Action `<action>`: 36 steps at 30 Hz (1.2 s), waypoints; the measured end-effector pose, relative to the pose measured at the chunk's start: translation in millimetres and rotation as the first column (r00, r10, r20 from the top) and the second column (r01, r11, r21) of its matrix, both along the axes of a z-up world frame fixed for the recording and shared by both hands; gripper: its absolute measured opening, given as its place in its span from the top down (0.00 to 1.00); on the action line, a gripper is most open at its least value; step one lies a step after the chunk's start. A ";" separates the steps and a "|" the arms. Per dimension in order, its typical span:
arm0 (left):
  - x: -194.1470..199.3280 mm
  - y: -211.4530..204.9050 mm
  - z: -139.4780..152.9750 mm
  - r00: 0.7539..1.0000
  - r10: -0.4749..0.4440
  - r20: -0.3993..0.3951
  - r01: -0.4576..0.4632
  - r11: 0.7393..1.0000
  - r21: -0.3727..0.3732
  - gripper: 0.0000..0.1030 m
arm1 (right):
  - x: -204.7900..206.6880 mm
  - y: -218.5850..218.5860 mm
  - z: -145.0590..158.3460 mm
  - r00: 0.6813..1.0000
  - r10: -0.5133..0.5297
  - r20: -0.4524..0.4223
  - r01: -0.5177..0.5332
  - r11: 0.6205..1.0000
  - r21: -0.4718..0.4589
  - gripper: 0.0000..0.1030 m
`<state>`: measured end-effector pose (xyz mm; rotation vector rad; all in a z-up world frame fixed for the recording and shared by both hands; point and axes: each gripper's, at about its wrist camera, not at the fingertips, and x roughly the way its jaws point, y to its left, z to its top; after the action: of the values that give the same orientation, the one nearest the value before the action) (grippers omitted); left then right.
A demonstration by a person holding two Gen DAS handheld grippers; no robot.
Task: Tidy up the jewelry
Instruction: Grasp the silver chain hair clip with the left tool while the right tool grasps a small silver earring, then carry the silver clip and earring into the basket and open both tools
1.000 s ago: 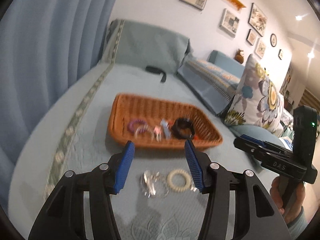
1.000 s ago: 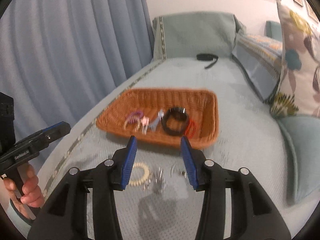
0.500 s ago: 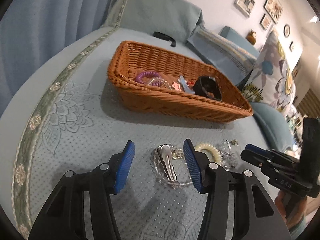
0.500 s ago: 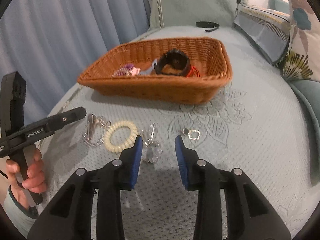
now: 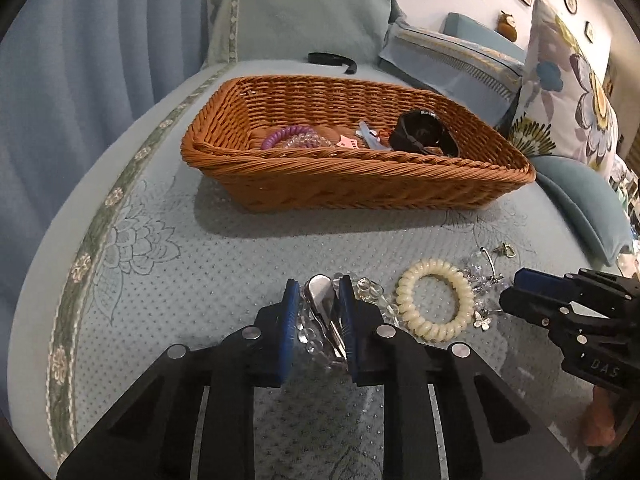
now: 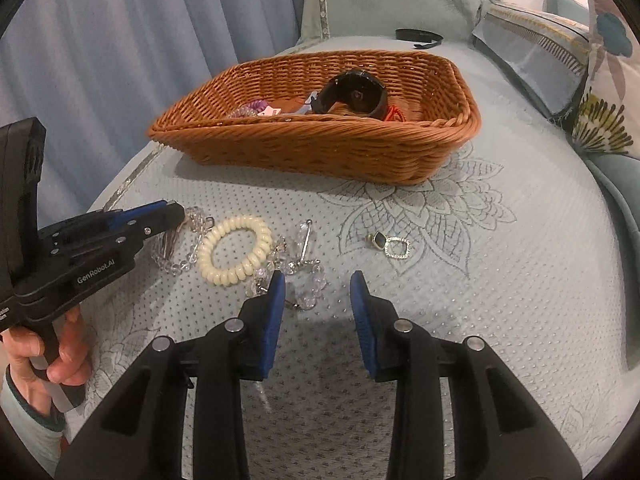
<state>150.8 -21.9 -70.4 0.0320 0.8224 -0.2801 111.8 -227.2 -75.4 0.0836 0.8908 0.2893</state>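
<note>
A brown wicker basket (image 5: pixel 360 184) (image 6: pixel 320 148) on the blue bedspread holds a purple coil tie (image 5: pixel 280 136), a black watch (image 5: pixel 420 134) (image 6: pixel 356 92) and small pieces. My left gripper (image 5: pixel 319 308) is shut on a silver hair clip (image 5: pixel 322 300) lying on a clear bead bracelet (image 5: pixel 372 292). Right of it lie a cream coil hair tie (image 5: pixel 434 300) (image 6: pixel 234 254) and crystal jewelry (image 6: pixel 304 276). My right gripper (image 6: pixel 318 292) is open, low over the crystal jewelry. A gold earring (image 6: pixel 394 246) lies to the right.
A black strap (image 5: pixel 332 58) lies on the bedspread beyond the basket. Pillows (image 5: pixel 452 64) and a floral cushion (image 5: pixel 568 92) line the right side. A blue curtain (image 5: pixel 80 60) hangs on the left.
My left gripper has closed on the silver hair clip. My right gripper has opened wider and moved closer to the crystal jewelry. Both came down toward the bedspread.
</note>
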 end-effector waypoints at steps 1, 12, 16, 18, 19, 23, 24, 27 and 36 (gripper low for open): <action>-0.8 0.2 0.8 1.000 0.000 0.004 0.000 1.000 -0.006 0.82 | -0.3 -0.2 0.2 1.000 0.001 0.000 -0.001 1.000 0.003 0.70; -16.4 19.3 33.7 0.995 -0.053 0.090 0.073 0.970 -0.233 0.86 | 7.6 6.5 -2.5 1.000 0.007 -0.001 -0.007 1.000 -0.022 0.70; -19.2 21.1 35.4 0.993 -0.062 0.097 0.086 0.959 -0.270 0.86 | 18.0 18.8 -3.2 1.000 0.016 0.012 -0.015 0.997 -0.080 0.76; -18.6 20.8 36.6 0.993 -0.065 0.100 0.090 0.957 -0.277 0.86 | 18.9 20.5 -3.9 0.999 0.034 0.010 -0.033 0.996 -0.078 0.93; -19.1 21.0 37.9 0.992 -0.068 0.104 0.095 0.953 -0.288 0.86 | 17.8 19.4 -2.8 0.999 0.034 0.016 -0.033 0.997 -0.072 0.93; -23.9 25.3 45.6 0.989 -0.073 0.126 0.108 0.947 -0.304 0.86 | 8.1 9.3 9.1 0.998 0.031 0.062 -0.029 0.999 -0.035 0.93; -25.8 26.5 49.7 0.988 -0.074 0.136 0.113 0.945 -0.308 0.86 | 5.6 7.3 14.6 0.997 0.029 0.075 -0.026 0.999 -0.034 0.93; -31.3 29.7 61.1 0.983 -0.076 0.166 0.126 0.940 -0.317 0.86 | -1.1 4.5 31.1 0.994 0.036 0.104 -0.036 0.999 -0.009 0.93; -39.4 26.8 105.6 0.964 -0.092 0.251 0.170 0.936 -0.307 0.86 | -9.0 -8.7 100.4 0.978 0.027 0.207 -0.039 0.998 0.055 0.93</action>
<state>111.4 5.0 35.3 -0.1890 0.5321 -0.5279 102.8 -236.0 25.0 0.0914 0.6778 0.3485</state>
